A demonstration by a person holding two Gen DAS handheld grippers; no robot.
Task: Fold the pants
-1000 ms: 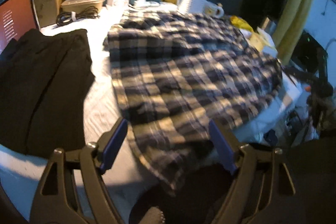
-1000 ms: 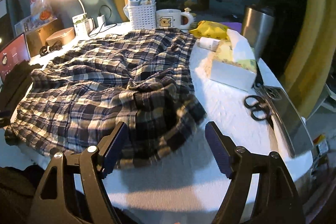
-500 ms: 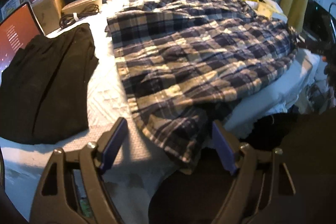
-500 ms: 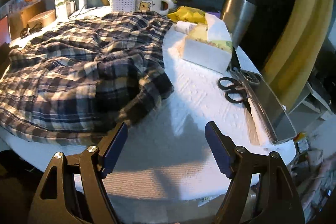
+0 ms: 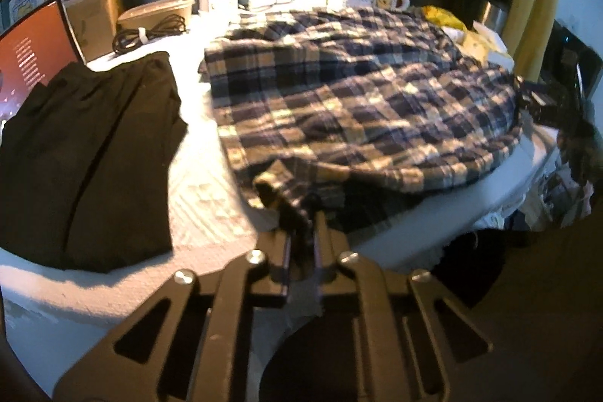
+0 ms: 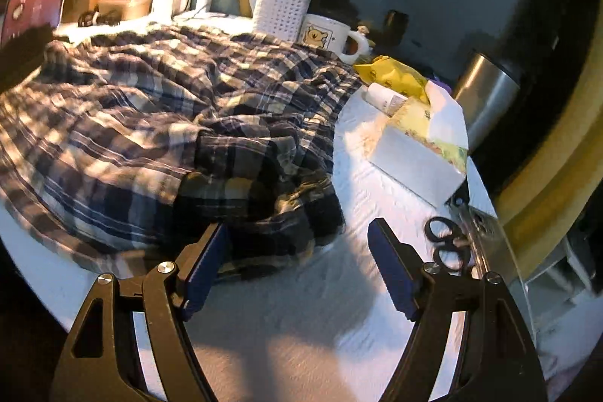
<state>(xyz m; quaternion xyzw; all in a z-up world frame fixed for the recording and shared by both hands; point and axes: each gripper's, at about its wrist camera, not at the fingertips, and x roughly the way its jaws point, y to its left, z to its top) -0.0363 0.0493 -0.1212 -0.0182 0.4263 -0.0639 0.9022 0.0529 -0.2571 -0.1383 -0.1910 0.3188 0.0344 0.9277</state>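
Observation:
Plaid pants [image 5: 358, 100] in navy and cream lie spread and rumpled over a white-covered table [image 5: 203, 176]. My left gripper [image 5: 301, 236] is shut on the near hem of the plaid pants at the table's front edge, and the pinched cloth bunches up just ahead of the fingers. In the right wrist view the same plaid pants [image 6: 169, 123] lie crumpled, with a dark fold nearest me. My right gripper [image 6: 297, 266] is open and empty, its left finger [image 6: 205, 262] at the edge of that fold and its right finger over bare table [image 6: 301, 307].
Folded black clothing [image 5: 83, 153] lies left of the pants, with a laptop [image 5: 34, 55] behind it. A white basket [image 6: 280, 8], bear mug [image 6: 331, 36], tissue box [image 6: 422, 145], scissors [image 6: 448, 243], steel flask [image 6: 486, 97] and lamp stand along the back and right.
My left gripper closed on the pants' near hem, from open half a second ago. My right gripper stayed open and moved closer to the crumpled fold.

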